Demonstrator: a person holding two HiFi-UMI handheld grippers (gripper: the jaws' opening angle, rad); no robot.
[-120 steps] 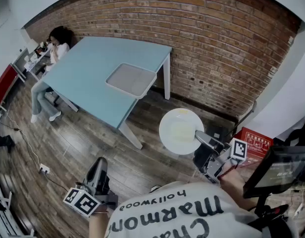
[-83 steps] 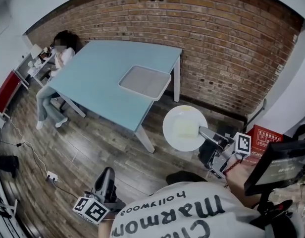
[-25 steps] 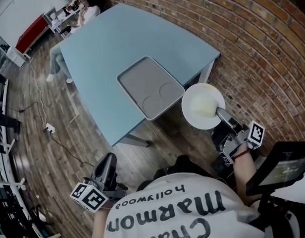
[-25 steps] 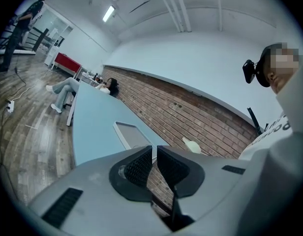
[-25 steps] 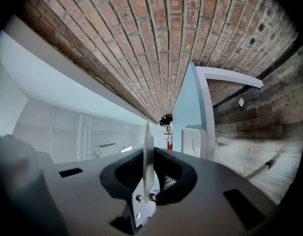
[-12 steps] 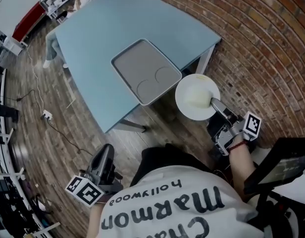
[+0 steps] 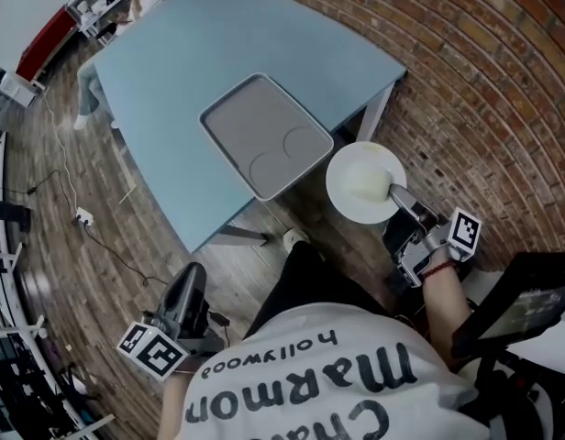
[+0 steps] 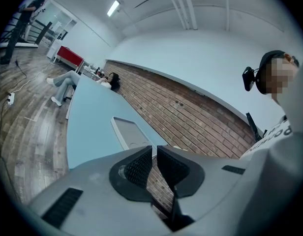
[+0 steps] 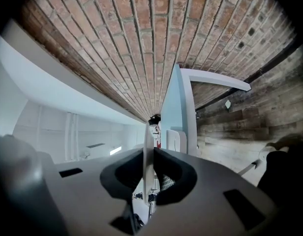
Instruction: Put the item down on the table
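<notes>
clamping plate [image 7: 354, 180] rim beside table [image 7: 229, 44] corner

Grey tray [image 7: 250, 122], brick wall [image 7: 484, 90], wooden floor [image 7: 90, 273]

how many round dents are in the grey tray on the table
2. One dent lies near the corner of the tray closest to the person; the other dent is beside it, closer to the white plate. None seem hidden.
</notes>
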